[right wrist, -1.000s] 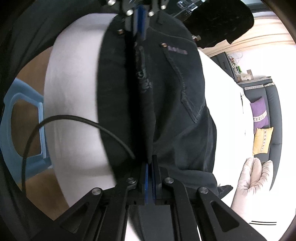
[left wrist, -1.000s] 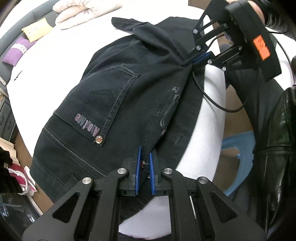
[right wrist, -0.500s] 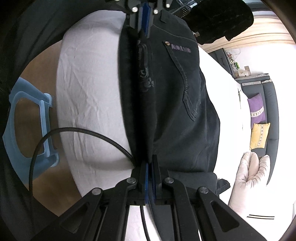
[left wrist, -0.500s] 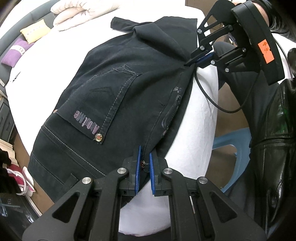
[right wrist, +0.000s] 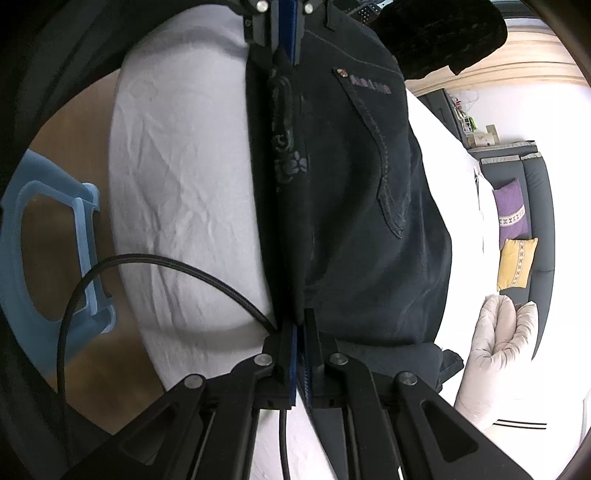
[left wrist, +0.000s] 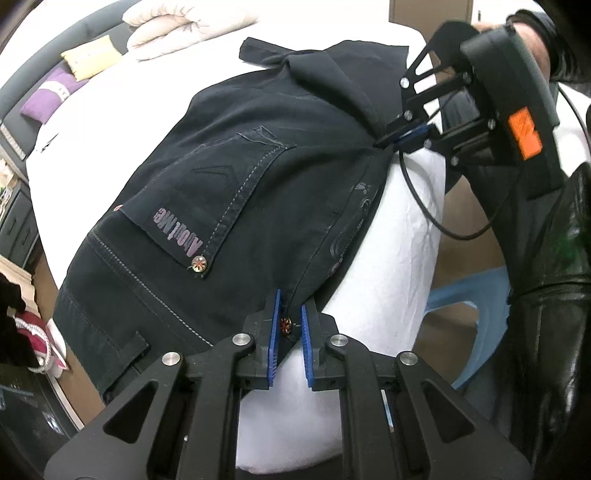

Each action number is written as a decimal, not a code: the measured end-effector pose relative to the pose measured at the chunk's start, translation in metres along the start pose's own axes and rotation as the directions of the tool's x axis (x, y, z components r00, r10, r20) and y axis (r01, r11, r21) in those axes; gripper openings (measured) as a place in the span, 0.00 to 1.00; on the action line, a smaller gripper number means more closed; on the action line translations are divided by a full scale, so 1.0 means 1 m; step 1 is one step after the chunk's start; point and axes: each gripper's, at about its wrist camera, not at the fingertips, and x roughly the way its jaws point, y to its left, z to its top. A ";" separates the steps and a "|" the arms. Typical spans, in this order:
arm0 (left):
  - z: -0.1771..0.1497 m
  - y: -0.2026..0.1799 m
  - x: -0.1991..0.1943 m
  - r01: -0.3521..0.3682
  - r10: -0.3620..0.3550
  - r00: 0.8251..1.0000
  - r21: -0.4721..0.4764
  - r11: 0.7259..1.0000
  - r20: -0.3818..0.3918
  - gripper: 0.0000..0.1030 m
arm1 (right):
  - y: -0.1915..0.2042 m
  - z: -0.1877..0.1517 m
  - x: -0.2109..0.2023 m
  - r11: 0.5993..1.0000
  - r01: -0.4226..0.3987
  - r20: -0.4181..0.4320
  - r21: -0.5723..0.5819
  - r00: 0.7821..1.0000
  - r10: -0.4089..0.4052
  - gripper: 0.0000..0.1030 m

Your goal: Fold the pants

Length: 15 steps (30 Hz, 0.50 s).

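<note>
Black pants [left wrist: 236, 199] lie folded lengthwise on a white bed [left wrist: 391, 266], back pocket with a purple logo facing up; they also show in the right wrist view [right wrist: 354, 192]. My left gripper [left wrist: 289, 317] is shut on the waistband corner by a small rivet button. My right gripper [right wrist: 300, 332] is shut on the folded edge of the pants near the crotch end; it shows in the left wrist view [left wrist: 406, 134] at the upper right. The edge is stretched taut between the two grippers, just above the bed near its side.
A pale blue plastic stool [right wrist: 55, 251] stands on the wooden floor beside the bed. A cream duvet [left wrist: 184, 26] and purple [left wrist: 51, 96] and yellow [left wrist: 90, 59] cushions lie at the far side. A black cable [right wrist: 110, 280] hangs from the right gripper.
Both grippers have carried the pants' taut edge farther onto the bed. More white sheet now shows between the pants and the bed's side.
</note>
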 end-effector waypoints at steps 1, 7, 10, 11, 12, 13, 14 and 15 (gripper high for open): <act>0.000 0.001 -0.003 0.007 -0.007 1.000 -0.007 1.000 -0.006 0.14 | 0.000 0.001 0.000 1.000 0.003 0.000 0.007 1.000 -0.003 0.07; 0.002 0.015 -0.033 0.033 -0.035 0.997 -0.038 0.999 -0.066 0.19 | 0.001 0.004 0.001 0.998 0.018 0.001 0.066 1.000 -0.018 0.07; 0.019 0.021 -0.048 0.056 -0.056 0.998 -0.088 0.994 0.008 0.19 | 0.000 0.004 0.002 0.995 0.027 -0.005 0.098 1.000 -0.027 0.07; 0.028 0.021 -0.051 0.081 -0.076 0.996 -0.111 0.991 0.049 0.19 | 0.000 0.004 0.001 0.994 0.029 -0.007 0.109 1.000 -0.028 0.07; 0.039 0.021 -0.049 0.097 -0.085 0.993 -0.136 0.986 0.088 0.19 | -0.001 0.004 0.001 0.991 0.030 -0.008 0.127 1.000 -0.029 0.07; 0.048 0.021 -0.045 0.098 -0.082 0.991 -0.154 0.983 0.104 0.19 | -0.001 0.004 0.001 0.989 0.032 -0.010 0.145 0.999 -0.031 0.07; 0.061 0.017 -0.032 0.091 -0.073 0.991 -0.170 0.981 0.111 0.19 | -0.002 0.004 0.000 0.987 0.034 -0.011 0.160 0.999 -0.033 0.07; 0.068 0.014 -0.023 0.086 -0.067 0.991 -0.177 0.980 0.112 0.19 | -0.003 0.003 -0.002 0.984 0.034 -0.010 0.175 0.999 -0.032 0.07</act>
